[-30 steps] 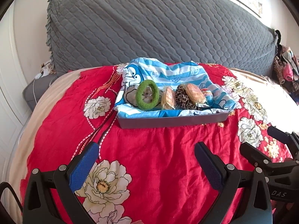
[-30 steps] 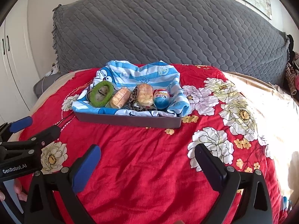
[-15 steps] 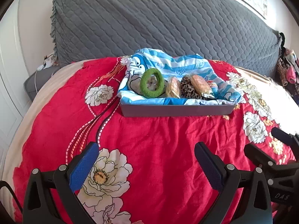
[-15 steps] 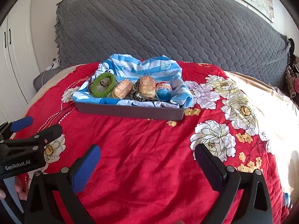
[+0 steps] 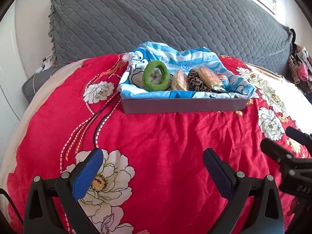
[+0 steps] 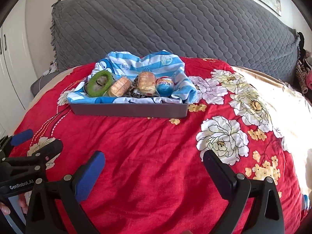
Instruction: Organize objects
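A grey tray (image 5: 183,105) (image 6: 128,110) sits on the red flowered bedspread, lined with a blue striped cloth (image 5: 175,58) (image 6: 140,62). In it lie a green knitted ring (image 5: 155,76) (image 6: 100,83), two wrapped bread rolls (image 5: 209,77) (image 6: 120,87), a leopard-print item (image 5: 195,81) and a blue and red egg-shaped toy (image 6: 165,85). My left gripper (image 5: 152,171) is open and empty, well short of the tray. My right gripper (image 6: 153,171) is open and empty, also short of the tray. Each gripper shows at the edge of the other's view.
A large grey quilted headboard cushion (image 5: 165,19) stands behind the tray. Clothes hang at the far right (image 5: 298,68). A white wardrobe (image 6: 7,58) stands on the left. The bedspread (image 5: 156,132) between grippers and tray is bare cloth.
Both grippers have dropped lower and tilted up, so the tray now sits higher and nearer in both views. Both stay open. Nothing in the tray has moved.
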A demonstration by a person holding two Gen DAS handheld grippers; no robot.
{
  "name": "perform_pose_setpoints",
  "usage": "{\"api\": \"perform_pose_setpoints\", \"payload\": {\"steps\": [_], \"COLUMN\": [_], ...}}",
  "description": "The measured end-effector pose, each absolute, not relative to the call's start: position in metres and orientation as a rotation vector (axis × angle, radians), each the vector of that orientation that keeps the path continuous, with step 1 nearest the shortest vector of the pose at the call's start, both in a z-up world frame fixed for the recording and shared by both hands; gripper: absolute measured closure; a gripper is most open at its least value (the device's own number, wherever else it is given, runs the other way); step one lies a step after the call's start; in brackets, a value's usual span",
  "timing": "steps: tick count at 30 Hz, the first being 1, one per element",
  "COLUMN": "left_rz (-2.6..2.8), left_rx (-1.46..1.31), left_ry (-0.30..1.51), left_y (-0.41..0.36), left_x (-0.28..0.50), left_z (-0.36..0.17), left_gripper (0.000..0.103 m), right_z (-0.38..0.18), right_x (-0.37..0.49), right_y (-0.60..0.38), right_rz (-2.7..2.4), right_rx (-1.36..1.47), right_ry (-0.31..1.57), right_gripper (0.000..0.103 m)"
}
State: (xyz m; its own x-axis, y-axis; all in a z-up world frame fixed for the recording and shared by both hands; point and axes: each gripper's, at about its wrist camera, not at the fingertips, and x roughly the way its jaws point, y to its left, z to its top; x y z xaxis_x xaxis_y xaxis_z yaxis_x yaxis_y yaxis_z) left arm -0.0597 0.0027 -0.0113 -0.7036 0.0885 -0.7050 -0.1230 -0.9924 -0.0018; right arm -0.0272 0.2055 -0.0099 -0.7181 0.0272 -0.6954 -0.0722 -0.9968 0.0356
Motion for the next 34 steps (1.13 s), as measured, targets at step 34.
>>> {"api": "perform_pose_setpoints", "payload": {"steps": [34], "left_rz": [2.779], "left_rx": [-1.19], "left_ry": [-0.026], "left_y": [-0.01], "left_x": [-0.068], "left_z": [-0.027], "left_gripper": [0.001], "right_z": [-0.031], "right_x": [-0.024], "right_y": [0.21], "right_rz": [2.826], "right_rx": [-1.148], "right_ry": [0.088], "right_gripper": [0.002]}}
